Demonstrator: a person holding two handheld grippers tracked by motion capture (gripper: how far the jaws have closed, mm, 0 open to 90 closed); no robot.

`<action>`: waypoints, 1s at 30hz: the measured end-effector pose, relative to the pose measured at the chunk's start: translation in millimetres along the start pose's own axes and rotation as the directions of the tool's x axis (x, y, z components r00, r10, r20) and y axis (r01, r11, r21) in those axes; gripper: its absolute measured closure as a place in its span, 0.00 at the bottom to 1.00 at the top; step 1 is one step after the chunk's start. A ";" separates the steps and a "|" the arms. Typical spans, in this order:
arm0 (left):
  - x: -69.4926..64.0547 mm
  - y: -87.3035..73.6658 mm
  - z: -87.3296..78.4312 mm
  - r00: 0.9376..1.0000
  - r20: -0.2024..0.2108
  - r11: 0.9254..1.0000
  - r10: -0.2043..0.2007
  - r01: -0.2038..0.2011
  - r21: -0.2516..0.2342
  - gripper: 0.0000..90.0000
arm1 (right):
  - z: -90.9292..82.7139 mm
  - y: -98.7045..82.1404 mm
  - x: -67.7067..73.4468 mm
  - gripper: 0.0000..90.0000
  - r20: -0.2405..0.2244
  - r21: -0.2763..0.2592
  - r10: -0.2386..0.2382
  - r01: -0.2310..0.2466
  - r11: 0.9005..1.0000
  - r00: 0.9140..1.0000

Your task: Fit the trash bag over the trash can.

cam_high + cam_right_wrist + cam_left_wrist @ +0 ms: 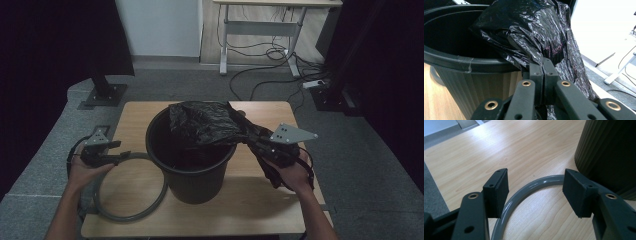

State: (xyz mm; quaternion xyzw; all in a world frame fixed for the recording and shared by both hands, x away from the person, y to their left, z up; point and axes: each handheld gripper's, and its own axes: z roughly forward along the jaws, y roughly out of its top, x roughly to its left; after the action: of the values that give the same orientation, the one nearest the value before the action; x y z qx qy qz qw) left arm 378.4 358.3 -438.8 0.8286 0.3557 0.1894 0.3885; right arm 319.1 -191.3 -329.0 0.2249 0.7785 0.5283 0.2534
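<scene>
A dark ribbed bin (192,170) stands in the middle of the wooden table (260,200). A crumpled black plastic bag (205,122) hangs over the bin's far right rim. My right gripper (248,132) is shut on the bag's edge, just right of the bin. Seen from the right gripper view, the closed jaws (543,62) pinch the bag (536,30) beside the bin's rim (456,62). A grey ring (150,207) lies flat on the table left of the bin. My left gripper (120,151) stands open over the ring (529,188), whose pads (499,187) stay clear of it.
The bin wall (609,152) rises close to the right of my left gripper. A black stand base (102,92) sits on the grey floor beyond the table's left corner. A white desk frame (260,25) and loose cables (270,70) lie farther back.
</scene>
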 end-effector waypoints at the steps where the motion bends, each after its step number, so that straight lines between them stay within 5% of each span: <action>1: -0.7 1.5 -1.4 1.000 0.004 1.000 0.003 -0.003 -0.004 0.42 | 0.0 0.8 0.5 0.98 0.001 0.001 -0.002 0.002 1.000 1.000; 11: -10.1 18.8 -18.4 0.999 0.030 0.998 0.028 -0.027 -0.051 0.41 | 2.7 8.0 7.0 0.98 0.003 0.019 -0.037 0.037 0.999 0.999; 30: -43.6 59.4 -58.6 0.991 0.079 0.989 0.106 -0.097 -0.108 0.39 | 2.3 7.9 6.6 0.98 0.013 0.027 -0.033 0.032 0.999 0.999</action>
State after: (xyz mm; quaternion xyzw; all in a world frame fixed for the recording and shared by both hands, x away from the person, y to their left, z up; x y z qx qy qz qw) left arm 340.6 329.6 -357.5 0.8315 0.2862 0.1920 0.4357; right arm 316.2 -182.9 -323.4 0.2191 0.7874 0.5121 0.2641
